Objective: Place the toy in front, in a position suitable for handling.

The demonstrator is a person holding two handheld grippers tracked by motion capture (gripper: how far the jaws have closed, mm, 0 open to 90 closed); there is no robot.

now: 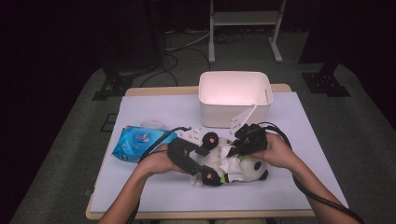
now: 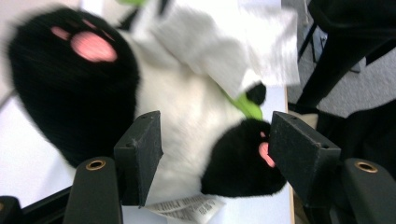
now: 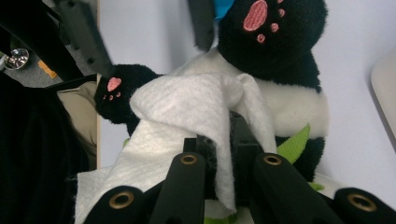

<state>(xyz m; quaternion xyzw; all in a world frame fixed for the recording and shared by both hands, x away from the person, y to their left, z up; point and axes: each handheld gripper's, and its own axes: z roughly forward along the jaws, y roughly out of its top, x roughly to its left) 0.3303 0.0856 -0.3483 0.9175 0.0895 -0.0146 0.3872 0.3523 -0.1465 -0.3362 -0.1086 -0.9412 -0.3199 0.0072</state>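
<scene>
A black-and-white panda plush (image 1: 254,169) lies on its back on the white table cover, its pink-soled feet pointing left. My left gripper (image 1: 201,159) stands open around its lower body; in the left gripper view the white belly (image 2: 182,107) sits between the spread jaws, untouched by either as far as I can tell. My right gripper (image 1: 236,148) is shut on a white wipe (image 3: 187,107), which drapes over the panda's (image 3: 280,56) belly. The same wipe (image 2: 243,42) lies on the chest in the left gripper view.
A blue wipe pack (image 1: 137,142) lies to the left of my left hand, with a small white round lid (image 1: 152,124) behind it. A white open bin (image 1: 233,95) stands at the back centre. The table's front edge (image 1: 201,213) is close to my forearms.
</scene>
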